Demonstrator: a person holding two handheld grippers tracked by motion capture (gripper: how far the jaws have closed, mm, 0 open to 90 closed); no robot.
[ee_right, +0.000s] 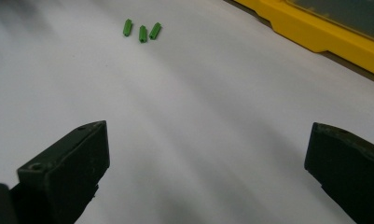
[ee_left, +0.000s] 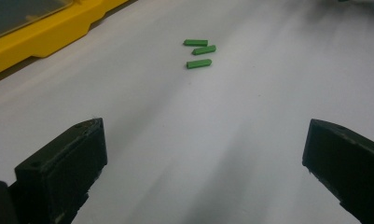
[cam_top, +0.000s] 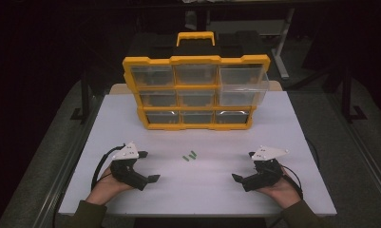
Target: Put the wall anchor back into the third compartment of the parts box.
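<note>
- My left gripper rests low over the near left part of the white table, held in a hand that comes in from the bottom edge. Its two black jaws stand wide apart, with bare table between them and nothing held.
- My right gripper sits opposite on the near right, in the other hand. Its jaws are also spread wide and grip nothing.
- Both grippers point inward toward the middle of the table, well apart from each other.
- Three small green pegs lie flat on the table between the two grippers, a little farther from me than the jaw tips. They lie close together, roughly side by side; in the left gripper view and the right gripper view they lie ahead of the open jaws, touching neither gripper.
- Beyond the pegs, a yellow parts case stands upright near the far edge. It has nine clear drawers in three rows and a handle on top.
- The top right drawer is tilted out toward me.
</note>
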